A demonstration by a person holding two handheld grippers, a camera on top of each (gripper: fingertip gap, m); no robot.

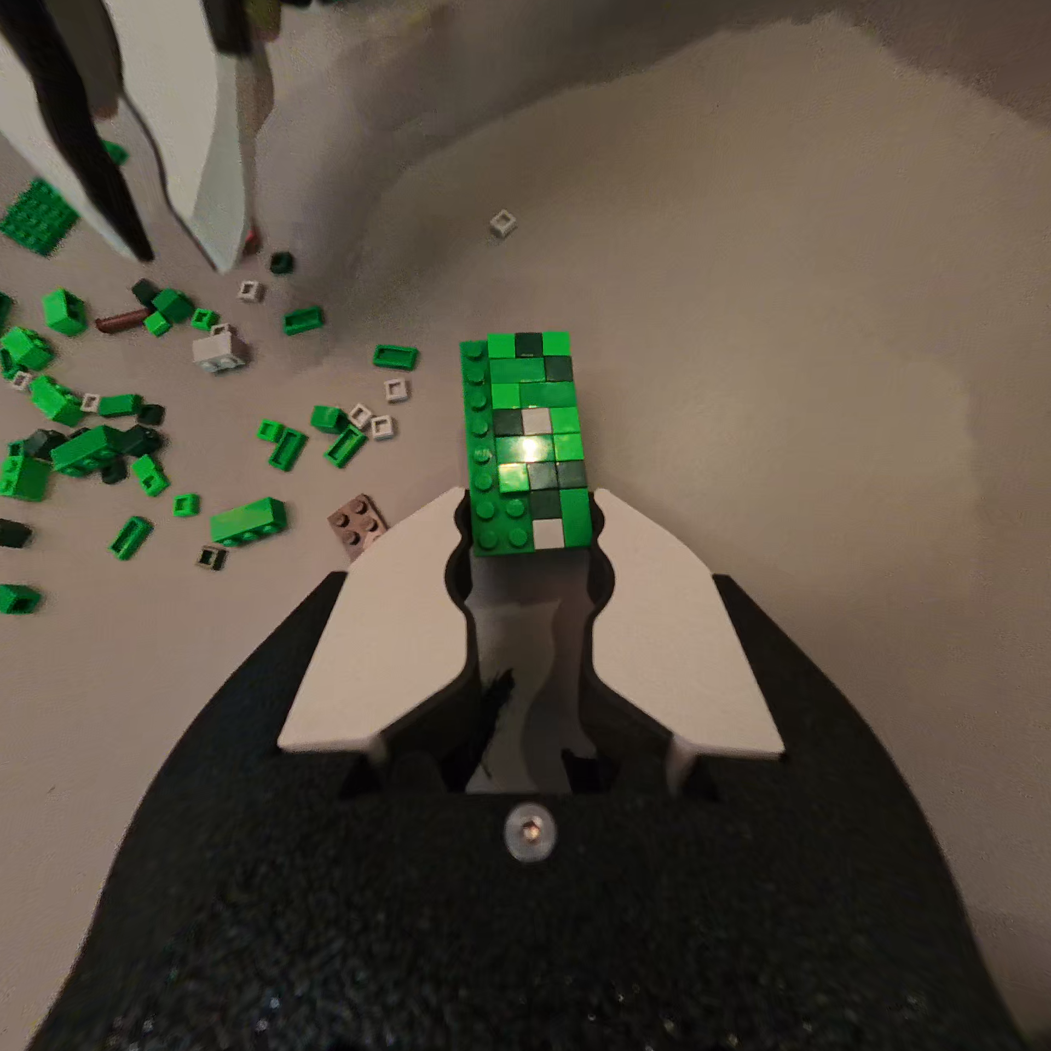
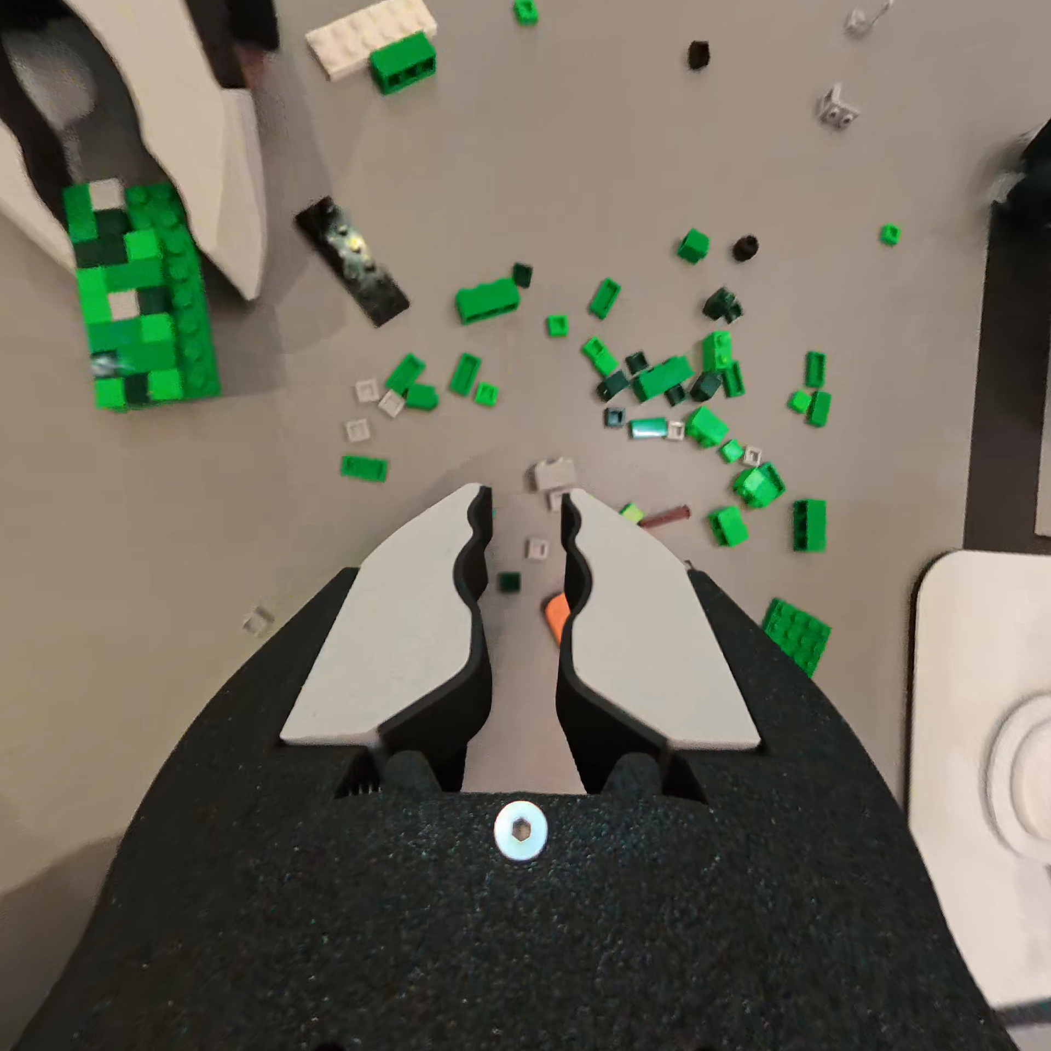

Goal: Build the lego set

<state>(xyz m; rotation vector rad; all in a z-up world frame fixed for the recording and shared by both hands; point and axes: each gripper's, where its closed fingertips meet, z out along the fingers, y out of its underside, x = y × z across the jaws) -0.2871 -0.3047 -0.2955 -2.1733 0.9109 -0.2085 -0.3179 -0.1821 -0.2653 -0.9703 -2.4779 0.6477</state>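
The grey worktop carried a loose scatter of small green bricks, most of them bunched together, with light grey square tiles dotted among them. A white plate lay at the far edge with a green brick touching it. A black plate lay apart, a brown studded plate elsewhere, and a green plate near a white pad.

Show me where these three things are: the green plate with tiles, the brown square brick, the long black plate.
green plate with tiles [image 1: 526, 443], left wrist view, on its tiled top.
brown square brick [image 1: 357, 523], left wrist view, on its studs.
long black plate [image 2: 352, 261], right wrist view, on its middle.
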